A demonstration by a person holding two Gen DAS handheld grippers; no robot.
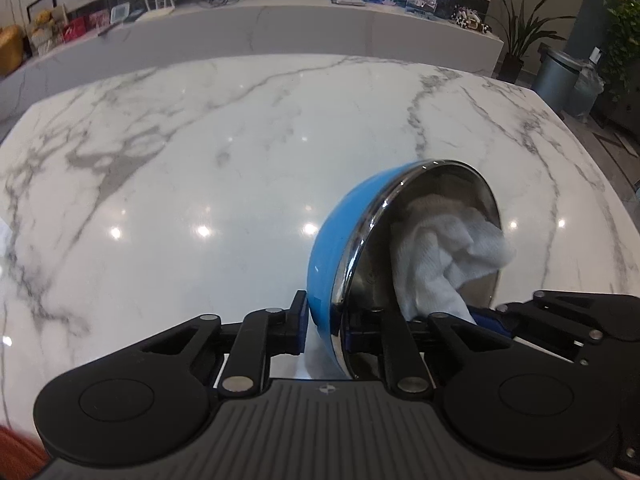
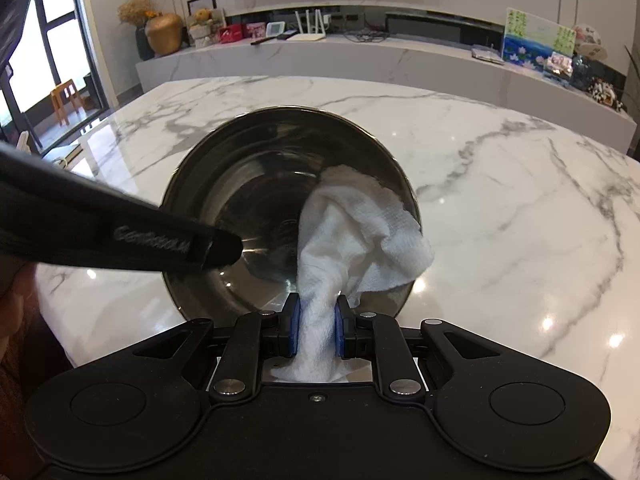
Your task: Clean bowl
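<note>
A bowl (image 1: 340,240), blue outside and shiny steel inside, is held tilted on its side above the marble table (image 1: 200,140). My left gripper (image 1: 324,326) is shut on the bowl's rim, one finger outside, one inside. My right gripper (image 2: 316,330) is shut on a white cloth (image 2: 352,232), which is pressed into the right side of the bowl's steel inside (image 2: 256,184). The cloth also shows in the left wrist view (image 1: 440,252), with the right gripper's fingers (image 1: 492,316) below it. The left gripper's body (image 2: 100,236) crosses the left of the right wrist view.
A long marble counter (image 2: 360,60) stands behind the table with vases, boxes, a router and pictures. A grey bin (image 1: 556,76) and potted plants (image 1: 520,36) stand at the far right. A glass door and orange stool (image 2: 66,98) are at the far left.
</note>
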